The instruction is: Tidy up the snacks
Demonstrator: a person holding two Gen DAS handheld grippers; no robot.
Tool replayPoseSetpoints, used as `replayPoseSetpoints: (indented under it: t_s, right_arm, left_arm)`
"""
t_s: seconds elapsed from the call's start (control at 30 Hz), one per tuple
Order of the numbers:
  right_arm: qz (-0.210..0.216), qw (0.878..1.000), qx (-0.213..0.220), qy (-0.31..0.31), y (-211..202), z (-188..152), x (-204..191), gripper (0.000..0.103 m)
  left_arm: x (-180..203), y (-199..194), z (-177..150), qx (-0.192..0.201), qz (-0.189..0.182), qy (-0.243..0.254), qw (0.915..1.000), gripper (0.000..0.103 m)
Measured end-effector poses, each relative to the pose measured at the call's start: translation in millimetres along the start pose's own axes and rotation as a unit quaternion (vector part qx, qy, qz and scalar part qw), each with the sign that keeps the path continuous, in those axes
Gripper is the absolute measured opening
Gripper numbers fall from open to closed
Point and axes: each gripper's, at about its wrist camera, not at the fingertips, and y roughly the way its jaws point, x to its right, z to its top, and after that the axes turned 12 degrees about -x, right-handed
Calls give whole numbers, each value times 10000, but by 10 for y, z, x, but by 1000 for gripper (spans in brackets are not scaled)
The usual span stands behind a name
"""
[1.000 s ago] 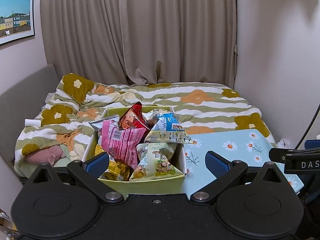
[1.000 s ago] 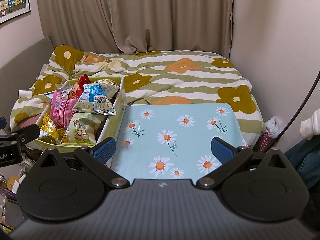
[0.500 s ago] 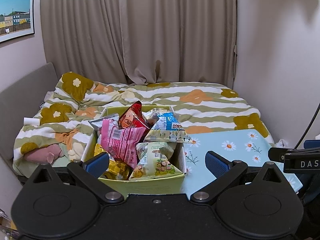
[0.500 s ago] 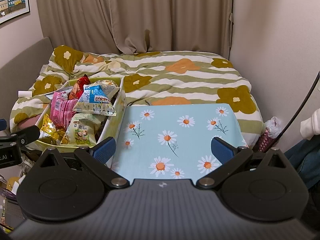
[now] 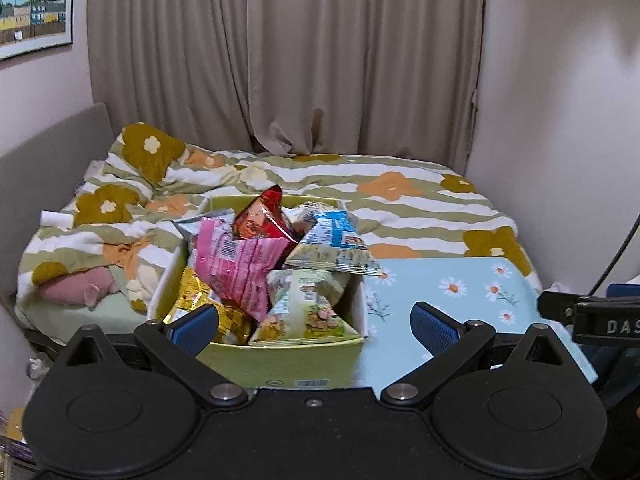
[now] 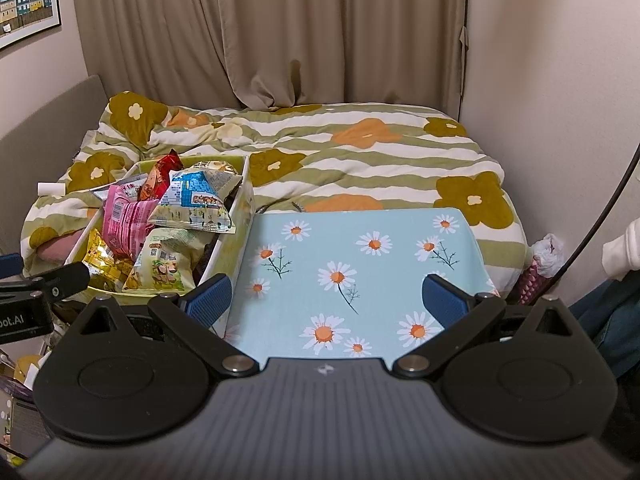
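Note:
A yellow-green box (image 5: 280, 368) (image 6: 240, 204) sits on the bed, heaped with snack bags: a pink bag (image 5: 240, 268) (image 6: 124, 220), a red bag (image 5: 260, 220) (image 6: 160, 178), a blue-and-white bag (image 5: 332, 248) (image 6: 192, 204), a pale green bag (image 5: 304, 312) (image 6: 164, 264) and a gold bag (image 5: 188, 300) (image 6: 100, 264). My left gripper (image 5: 314, 324) hovers open just in front of the box. My right gripper (image 6: 326, 300) stands open over the near part of a light blue daisy-print board (image 6: 352, 256) (image 5: 460, 292), holding nothing.
A striped floral duvet (image 6: 360, 152) covers the bed. A grey headboard (image 5: 48, 140) stands at the left, curtains (image 5: 280, 60) at the back, a wall at the right. A pink plush (image 5: 76, 288) lies left of the box. A sleeve (image 6: 622, 248) shows at the right edge.
The left gripper's view has shifted slightly, with the box sitting a little lower and nearer in it. The right gripper has barely moved. Both stay open.

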Motion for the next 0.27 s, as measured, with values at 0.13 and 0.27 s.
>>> replayPoseSetpoints:
  t_s: [0.13, 0.27]
  right_arm:
    - [3, 10000, -2, 0, 3, 0, 1, 103]
    - [-3, 10000, -19, -19, -4, 14, -43, 103]
  left_arm:
    - [16, -18, 9, 67, 172, 38, 9998, 103]
    - [-40, -34, 28, 144, 129, -55, 9998, 103]
